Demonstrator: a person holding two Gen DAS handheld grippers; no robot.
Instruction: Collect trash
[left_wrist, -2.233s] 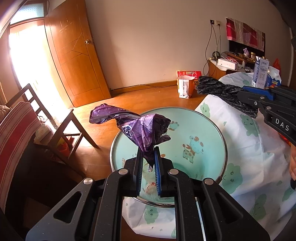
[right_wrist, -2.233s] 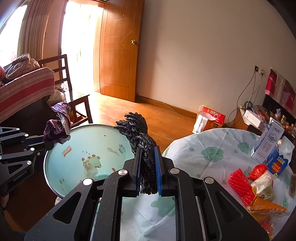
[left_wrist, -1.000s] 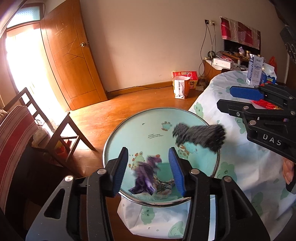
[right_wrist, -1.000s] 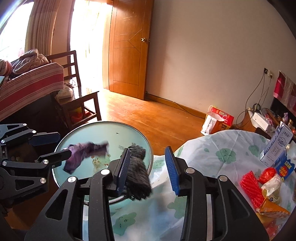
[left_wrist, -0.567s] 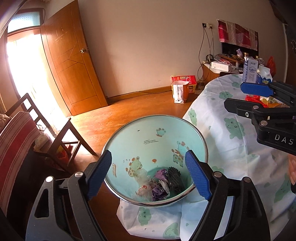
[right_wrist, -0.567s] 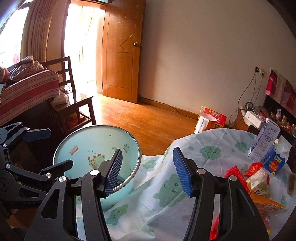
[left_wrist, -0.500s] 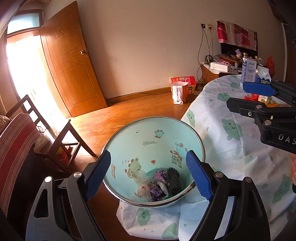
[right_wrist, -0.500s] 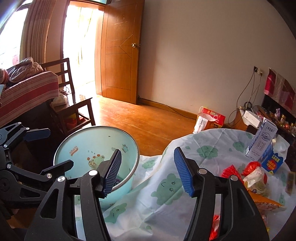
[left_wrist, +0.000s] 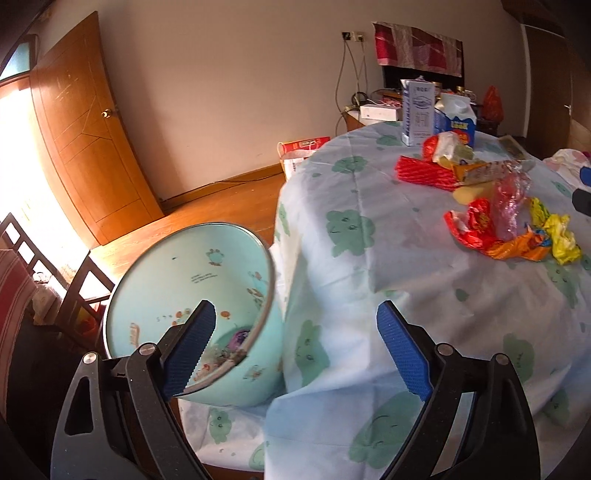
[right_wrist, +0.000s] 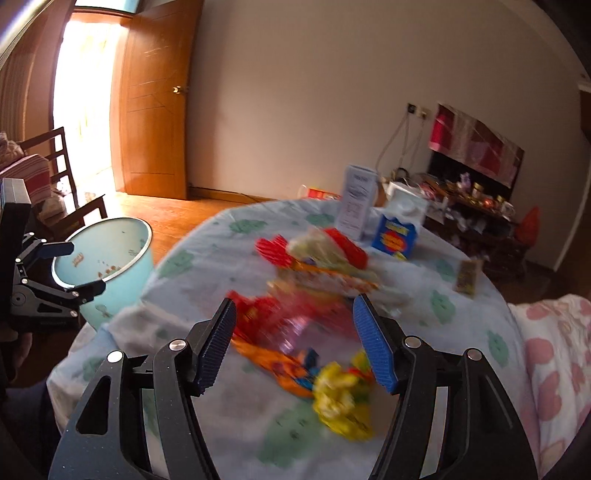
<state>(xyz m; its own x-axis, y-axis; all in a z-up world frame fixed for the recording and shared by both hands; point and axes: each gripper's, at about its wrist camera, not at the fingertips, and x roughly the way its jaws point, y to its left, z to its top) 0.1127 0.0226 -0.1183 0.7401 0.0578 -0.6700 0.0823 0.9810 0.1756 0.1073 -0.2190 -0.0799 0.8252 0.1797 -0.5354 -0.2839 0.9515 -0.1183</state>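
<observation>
Crumpled wrappers in red, orange, yellow and clear pink plastic (left_wrist: 508, 225), heaped in a loose pile on the round surface under a pale blue cloth printed with green figures (left_wrist: 362, 258); pile toward the far right of the cloth in the left wrist view, blurred and directly ahead in the right wrist view (right_wrist: 314, 332). Light blue round bin with cartoon print and metal rim (left_wrist: 192, 295) just beside the surface's left edge, below cloth level, holding a little purple and mixed litter at the bottom. Litter visible only from the left wrist; from the right wrist, only rim and inner wall (right_wrist: 107, 254). Pink-spotted white fabric (right_wrist: 554, 354) at the right edge seen broadly from the right wrist only. Tall white carton (left_wrist: 417, 110) and blue-and-yellow carton (left_wrist: 456, 120) upright behind the pile. Bare cloth between bin-side edge and pile. Left gripper (left_wrist: 295, 343) fingers spread wide and opening, nothing between, over the cloth edge beside the bin. Right gripper (right_wrist: 295, 343) fingers apart and opening, holding nothing, framing the pile; contact not discernible.
</observation>
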